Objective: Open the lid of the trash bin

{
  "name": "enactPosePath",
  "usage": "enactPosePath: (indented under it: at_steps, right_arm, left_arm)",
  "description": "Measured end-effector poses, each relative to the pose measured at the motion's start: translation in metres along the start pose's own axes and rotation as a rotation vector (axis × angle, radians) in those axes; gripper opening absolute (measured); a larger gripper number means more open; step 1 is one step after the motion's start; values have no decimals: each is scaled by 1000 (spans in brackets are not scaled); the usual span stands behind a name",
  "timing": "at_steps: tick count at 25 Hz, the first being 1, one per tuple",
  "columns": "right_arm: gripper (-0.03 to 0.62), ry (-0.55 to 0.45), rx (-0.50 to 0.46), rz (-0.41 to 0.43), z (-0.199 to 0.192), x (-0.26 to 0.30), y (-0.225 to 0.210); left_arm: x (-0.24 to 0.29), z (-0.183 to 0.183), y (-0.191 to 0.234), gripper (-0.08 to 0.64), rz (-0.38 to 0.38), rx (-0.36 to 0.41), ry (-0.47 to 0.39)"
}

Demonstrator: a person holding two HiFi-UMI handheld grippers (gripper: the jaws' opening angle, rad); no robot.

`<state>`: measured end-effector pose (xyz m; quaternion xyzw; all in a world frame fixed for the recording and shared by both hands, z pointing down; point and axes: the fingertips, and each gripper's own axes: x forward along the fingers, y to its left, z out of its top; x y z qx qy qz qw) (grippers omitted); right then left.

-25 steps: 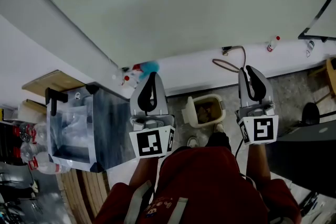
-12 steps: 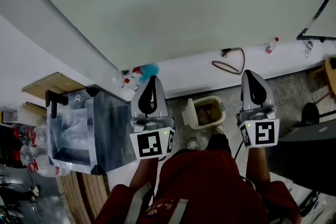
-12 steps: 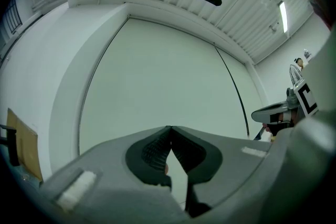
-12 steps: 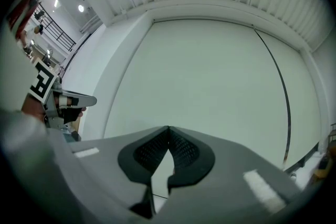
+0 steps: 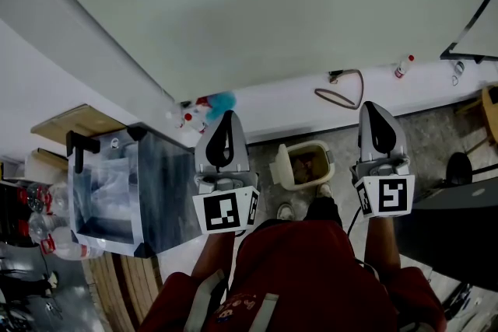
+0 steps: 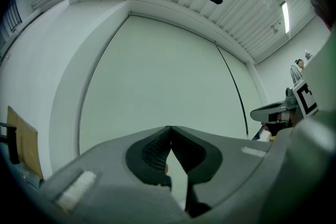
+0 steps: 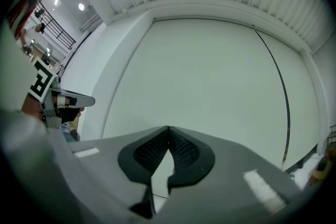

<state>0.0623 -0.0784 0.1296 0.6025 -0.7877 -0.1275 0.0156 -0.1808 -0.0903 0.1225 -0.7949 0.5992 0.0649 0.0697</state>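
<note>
- Clear storage box (image 5: 117,190): stands at the far left of the head view, beside my left arm.
- My left gripper (image 5: 227,116): held out towards the pale wall (image 5: 257,4). In the left gripper view (image 6: 170,129) the jaws are closed tip to tip, with nothing between them.
- Trash bin (image 5: 303,165): cream-coloured, on the floor below, between my two grippers in the head view and touching neither. Its inside shows from above. The lid seems to stand raised at the bin's left side, but it is too small to be sure.
- My right gripper (image 5: 370,108): held out level with the left one. In the right gripper view (image 7: 168,129) the jaws are fully closed and empty.
</note>
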Motion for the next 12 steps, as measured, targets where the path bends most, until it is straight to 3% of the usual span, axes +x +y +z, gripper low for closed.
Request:
enactPosePath:
  at_steps: [4,12]
  right_arm:
    - [0,-21,10,-10,1,0,-4]
    - [0,-20,0,-8,-3,4,-2]
  left_arm:
    - [1,1,-3,5,-19,-31,5]
    - [4,-9,5,5,1,-14,13]
